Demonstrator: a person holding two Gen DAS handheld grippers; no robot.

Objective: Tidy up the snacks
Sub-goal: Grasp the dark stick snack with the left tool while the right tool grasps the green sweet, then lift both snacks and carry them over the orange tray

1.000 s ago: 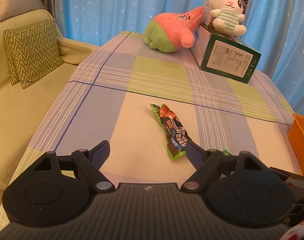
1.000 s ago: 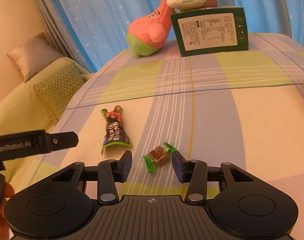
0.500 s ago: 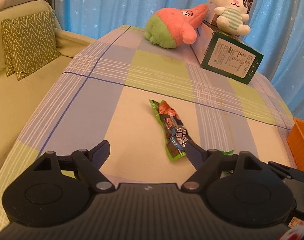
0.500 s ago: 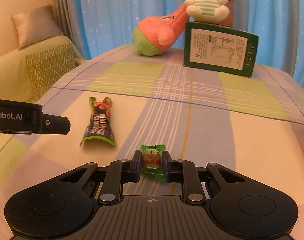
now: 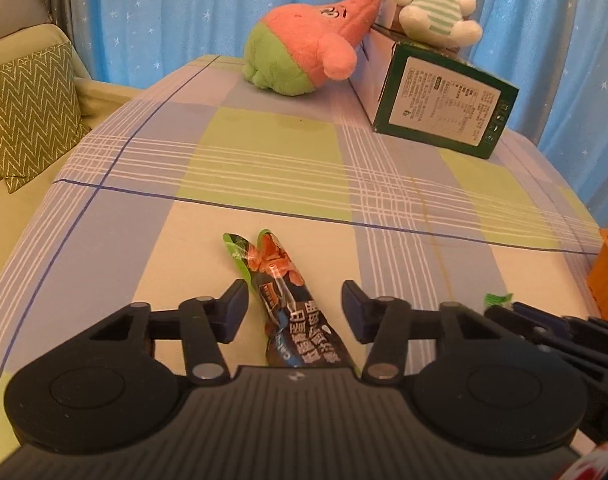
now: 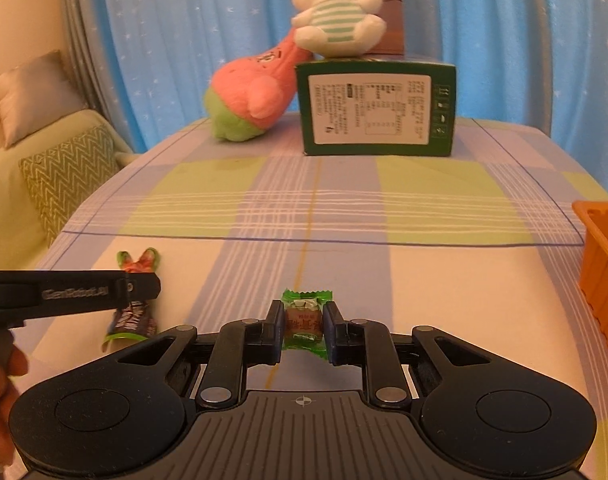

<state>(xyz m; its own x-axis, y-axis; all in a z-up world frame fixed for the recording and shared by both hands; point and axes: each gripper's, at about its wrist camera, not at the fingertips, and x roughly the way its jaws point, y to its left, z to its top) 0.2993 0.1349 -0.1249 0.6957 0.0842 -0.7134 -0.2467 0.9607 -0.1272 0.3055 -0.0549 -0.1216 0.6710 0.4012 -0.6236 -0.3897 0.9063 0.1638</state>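
Observation:
A long dark snack packet [image 5: 291,312] with green ends lies on the checked tablecloth between the fingers of my left gripper [image 5: 295,306], which is open around it without touching. My right gripper [image 6: 303,322] is shut on a small green-wrapped candy [image 6: 304,322] and holds it just above the cloth. In the right wrist view the packet [image 6: 133,320] lies at the left, partly hidden by the left gripper's finger [image 6: 103,292]. The candy's green end [image 5: 496,299] shows at the right of the left wrist view.
An orange basket [image 6: 602,276] stands at the table's right edge. A green box [image 6: 376,108], a pink and green plush [image 6: 255,96] and a white bunny plush [image 6: 336,20] stand at the back. A sofa with a zigzag cushion [image 5: 23,112] is left of the table.
My left gripper moved forward and narrowed so its fingers now straddle the snack packet. My right gripper closed on the candy and has lifted it slightly.

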